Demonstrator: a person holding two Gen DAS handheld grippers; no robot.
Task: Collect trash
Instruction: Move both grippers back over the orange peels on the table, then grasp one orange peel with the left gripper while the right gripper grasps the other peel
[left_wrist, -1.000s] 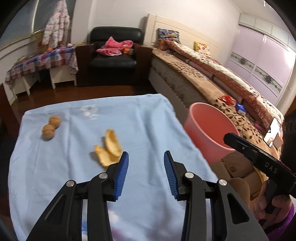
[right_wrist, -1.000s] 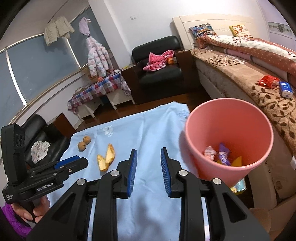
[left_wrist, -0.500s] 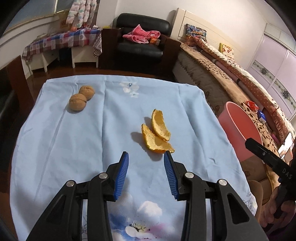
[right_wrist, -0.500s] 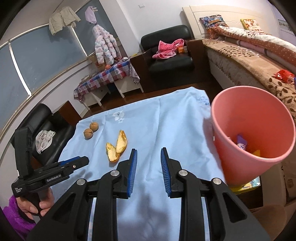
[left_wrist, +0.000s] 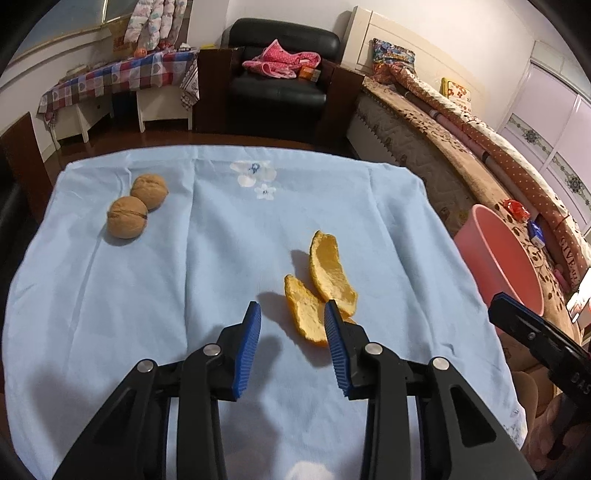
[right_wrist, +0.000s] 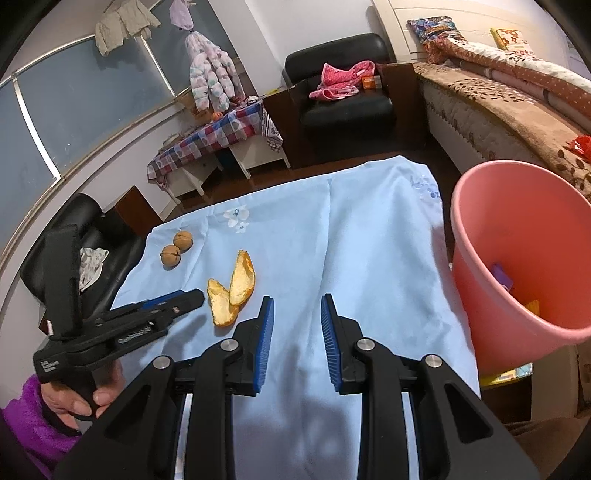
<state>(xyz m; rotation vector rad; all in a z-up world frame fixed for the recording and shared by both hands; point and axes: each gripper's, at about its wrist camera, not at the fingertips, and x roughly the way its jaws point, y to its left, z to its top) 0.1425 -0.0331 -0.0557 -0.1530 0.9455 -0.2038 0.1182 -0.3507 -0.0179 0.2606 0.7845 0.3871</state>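
Note:
Two orange peels (left_wrist: 321, 284) lie side by side on the light blue cloth (left_wrist: 221, 258). My left gripper (left_wrist: 291, 347) is open, low over the cloth, its right finger just at the near peel's edge. The peels also show in the right wrist view (right_wrist: 232, 291), with the left gripper (right_wrist: 184, 301) beside them. My right gripper (right_wrist: 297, 339) is open and empty over the cloth, to the right of the peels. A pink bin (right_wrist: 517, 258) with some trash inside stands off the table's right edge; it also shows in the left wrist view (left_wrist: 498, 266).
Two walnuts (left_wrist: 136, 210) sit at the cloth's far left, also in the right wrist view (right_wrist: 177, 249). A bed (left_wrist: 461, 147) runs along the right. A black armchair (left_wrist: 277, 85) and a checkered side table (left_wrist: 118, 81) stand behind the table.
My left gripper has swung left from the bin side and moved down close to the orange peels. My right gripper has drifted left, so the bin now sits further right in its view.

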